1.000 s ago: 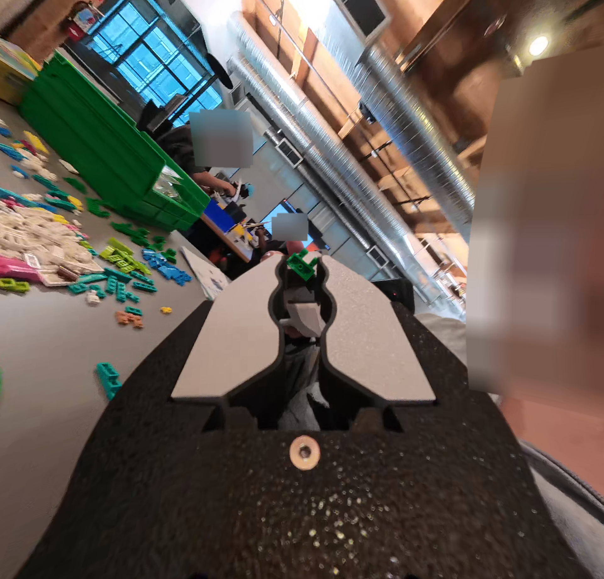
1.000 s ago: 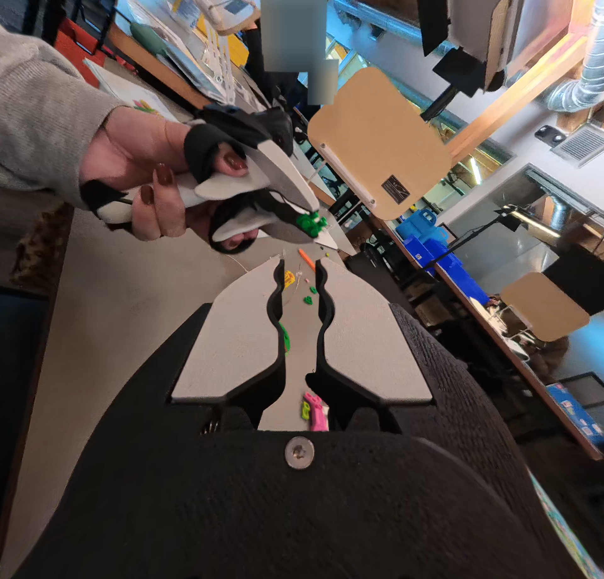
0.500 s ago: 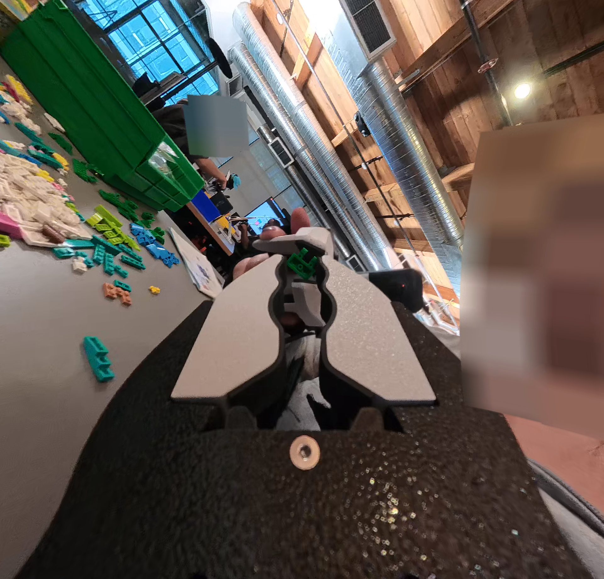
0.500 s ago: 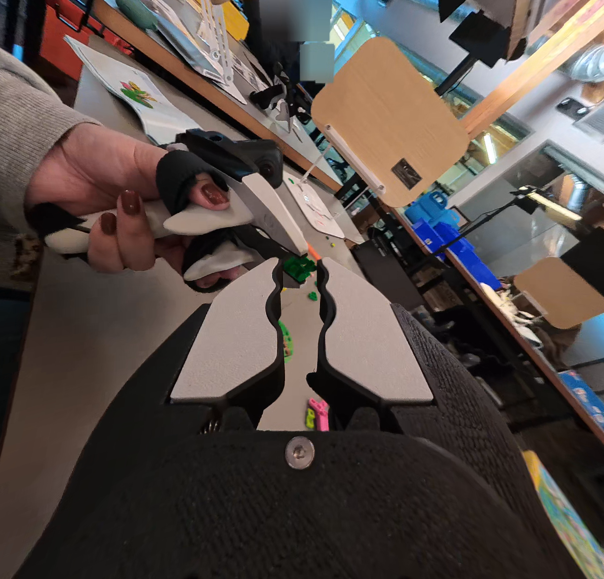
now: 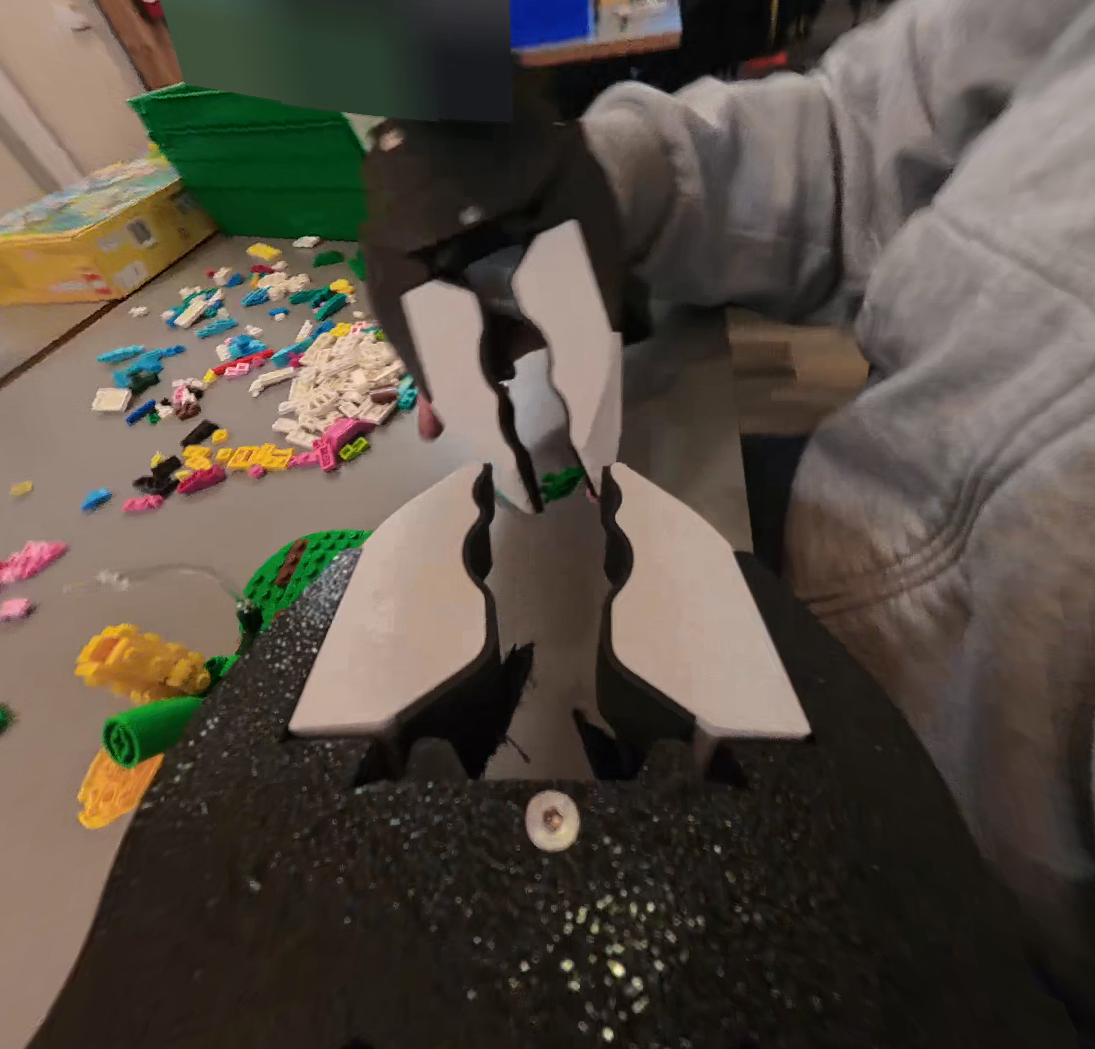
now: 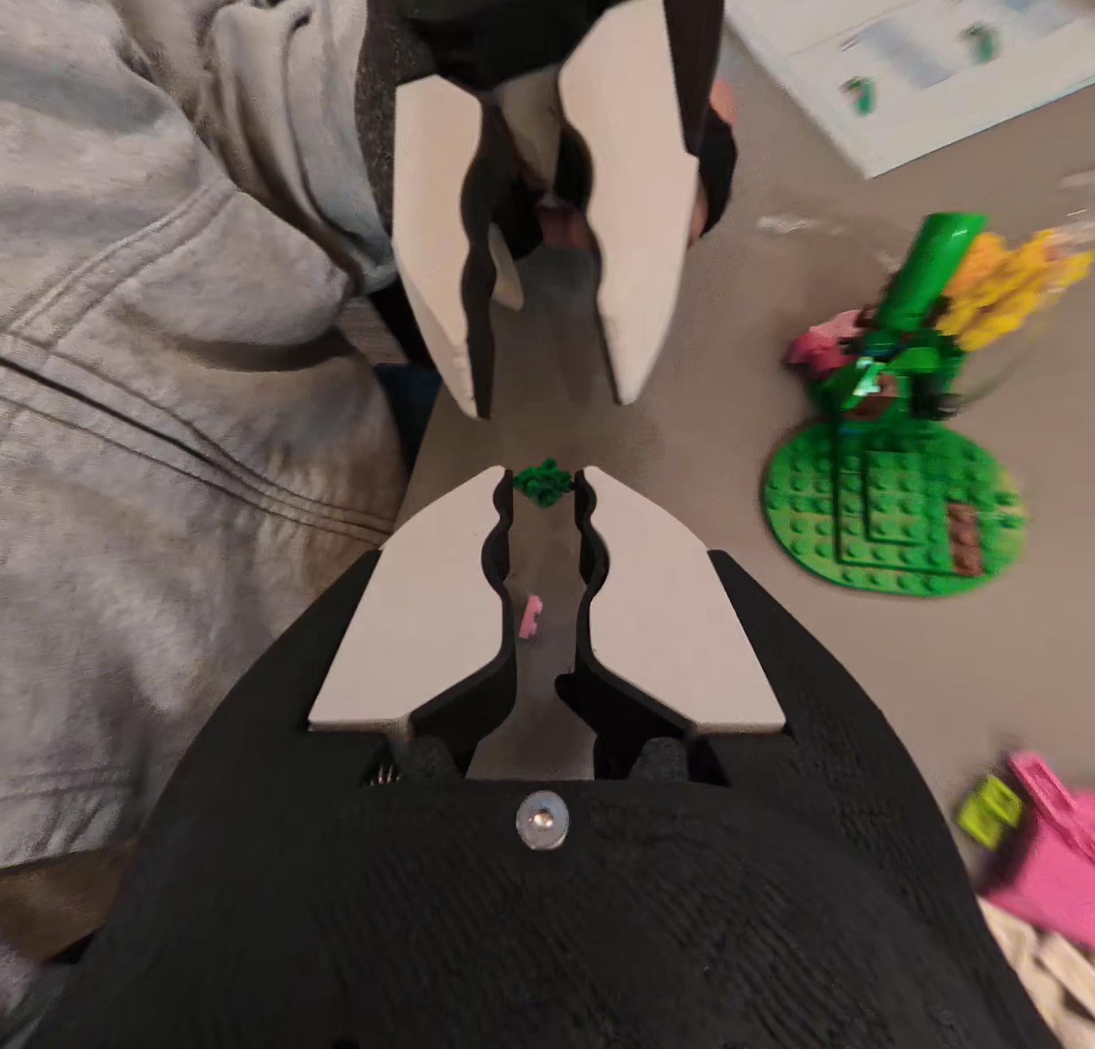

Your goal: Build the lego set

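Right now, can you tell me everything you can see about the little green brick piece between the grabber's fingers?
The small green piece is dark green, shiny plastic with bumpy studs, and looks like a few tiny bricks joined. It sits pinched at the very tips of the right gripper, one pad pressing each side, above the grey table. The left gripper faces it, fingers spread apart and not touching. Its exact shape is too blurred to tell.
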